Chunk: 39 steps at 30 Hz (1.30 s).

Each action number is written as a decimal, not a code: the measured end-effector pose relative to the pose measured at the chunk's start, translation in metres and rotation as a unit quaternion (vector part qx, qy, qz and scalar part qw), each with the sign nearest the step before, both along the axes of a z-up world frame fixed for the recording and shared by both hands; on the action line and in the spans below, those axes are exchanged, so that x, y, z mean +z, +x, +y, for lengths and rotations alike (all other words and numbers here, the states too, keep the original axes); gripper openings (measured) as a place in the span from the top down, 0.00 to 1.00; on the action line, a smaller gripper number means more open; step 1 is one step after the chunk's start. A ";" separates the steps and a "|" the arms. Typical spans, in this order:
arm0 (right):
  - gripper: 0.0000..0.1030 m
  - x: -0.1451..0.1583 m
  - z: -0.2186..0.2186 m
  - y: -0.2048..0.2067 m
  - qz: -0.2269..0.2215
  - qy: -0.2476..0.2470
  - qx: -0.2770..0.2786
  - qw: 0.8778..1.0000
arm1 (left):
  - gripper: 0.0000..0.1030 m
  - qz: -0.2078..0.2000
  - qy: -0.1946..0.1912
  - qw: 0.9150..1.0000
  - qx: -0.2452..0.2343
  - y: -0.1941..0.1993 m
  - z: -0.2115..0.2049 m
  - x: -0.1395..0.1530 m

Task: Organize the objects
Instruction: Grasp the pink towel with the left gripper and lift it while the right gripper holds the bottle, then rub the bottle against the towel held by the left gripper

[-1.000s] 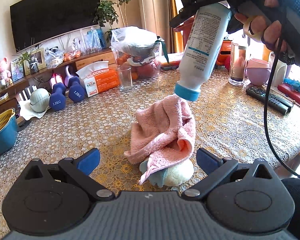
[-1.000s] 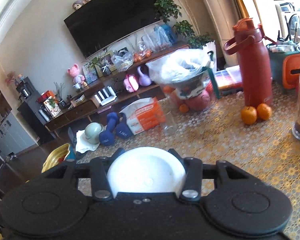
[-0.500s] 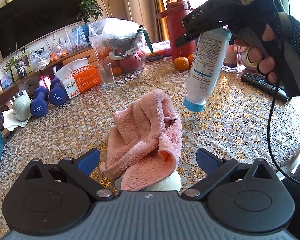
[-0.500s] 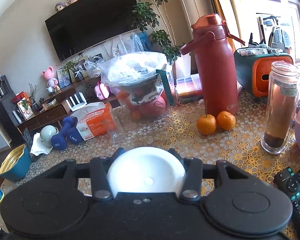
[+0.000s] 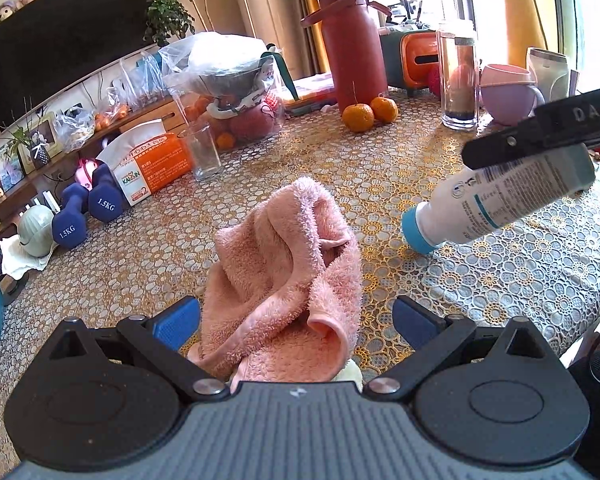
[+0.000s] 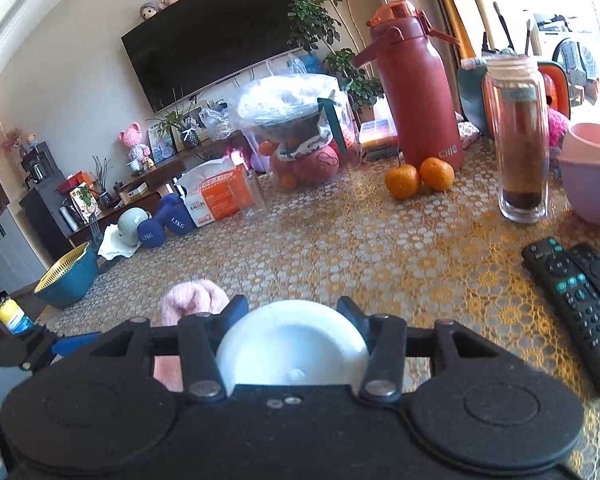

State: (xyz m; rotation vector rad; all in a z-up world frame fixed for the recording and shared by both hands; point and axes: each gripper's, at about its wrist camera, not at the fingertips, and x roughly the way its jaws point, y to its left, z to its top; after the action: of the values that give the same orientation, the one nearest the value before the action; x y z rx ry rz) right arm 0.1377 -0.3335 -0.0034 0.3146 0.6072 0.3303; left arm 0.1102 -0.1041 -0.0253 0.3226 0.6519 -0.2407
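A: Where is the white bottle (image 5: 504,204)?

B: At the right of the left wrist view, tilted, blue cap (image 5: 416,229) down near the lace tablecloth (image 5: 520,272). The right gripper (image 6: 292,312) is clamped on it; its own camera sees only the round white base.

A: And the left gripper (image 5: 296,320)?

B: Spread wide, holding nothing. The pink towel (image 5: 288,280) lies between its blue pads (image 5: 176,322). Something pale under the towel is mostly hidden; I cannot name it.
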 end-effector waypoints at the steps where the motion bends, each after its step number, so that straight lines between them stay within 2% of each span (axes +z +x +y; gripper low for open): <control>1: 0.53 -0.002 -0.002 -0.003 0.007 0.003 0.003 1.000 | 0.00 0.001 0.001 1.000 0.000 0.001 -0.001 -0.001; 4: 0.54 -0.011 -0.002 -0.011 0.030 0.000 0.021 0.999 | 0.00 0.001 0.005 1.000 -0.001 0.003 -0.003 0.000; 8: 0.55 -0.027 0.005 -0.018 0.061 -0.036 0.057 0.996 | 0.00 0.001 0.012 1.000 -0.003 0.010 -0.005 0.000; 10: 0.55 -0.032 0.009 -0.023 0.059 -0.054 0.068 0.994 | 0.00 0.013 0.015 1.000 -0.003 0.020 -0.006 -0.002; 14: 0.55 -0.029 0.012 -0.022 0.061 -0.069 0.079 0.993 | 0.00 0.044 0.025 0.999 0.014 0.045 -0.005 -0.010; 15: 0.55 -0.029 0.012 -0.022 0.061 -0.073 0.084 0.992 | 0.00 0.066 0.022 0.997 0.017 0.054 -0.003 -0.014; 18: 0.55 -0.030 0.011 -0.022 0.059 -0.078 0.090 0.991 | 0.00 0.127 0.002 0.992 0.027 0.073 0.004 -0.029; 20: 0.55 -0.030 0.012 -0.022 0.057 -0.081 0.091 0.991 | 0.00 0.130 -0.018 0.991 0.039 0.076 0.010 -0.031; 22: 0.55 -0.029 0.013 -0.023 0.053 -0.086 0.093 0.990 | 0.06 0.124 -0.024 0.991 0.053 0.076 0.014 -0.030; 24: 0.55 -0.029 0.015 -0.025 0.049 -0.093 0.096 0.990 | 0.20 0.133 -0.046 0.989 0.055 0.077 0.019 -0.028; 25: 0.55 -0.029 0.016 -0.025 0.049 -0.093 0.096 0.990 | 0.24 0.131 -0.045 0.989 0.056 0.076 0.019 -0.027; 29: 0.55 -0.029 0.019 -0.024 0.048 -0.093 0.094 0.990 | 0.71 0.115 -0.047 0.991 0.056 0.072 0.022 -0.021; 32: 0.55 -0.029 0.021 -0.023 0.048 -0.092 0.092 0.990 | 0.78 0.102 -0.051 0.992 0.058 0.069 0.024 -0.015; 35: 0.55 -0.029 0.027 -0.023 0.044 -0.097 0.093 0.990 | 0.78 0.077 -0.036 0.995 0.047 0.056 0.024 -0.006; 39: 0.55 -0.029 0.036 -0.022 0.040 -0.103 0.101 0.989 | 0.79 0.060 -0.057 0.996 0.033 0.038 0.029 0.016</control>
State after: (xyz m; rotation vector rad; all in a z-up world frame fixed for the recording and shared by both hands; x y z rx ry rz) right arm 0.1161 -0.2975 -0.0321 0.0678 0.7480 0.4475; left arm 0.1479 -0.0751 -0.0094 0.1769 0.7630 -0.2354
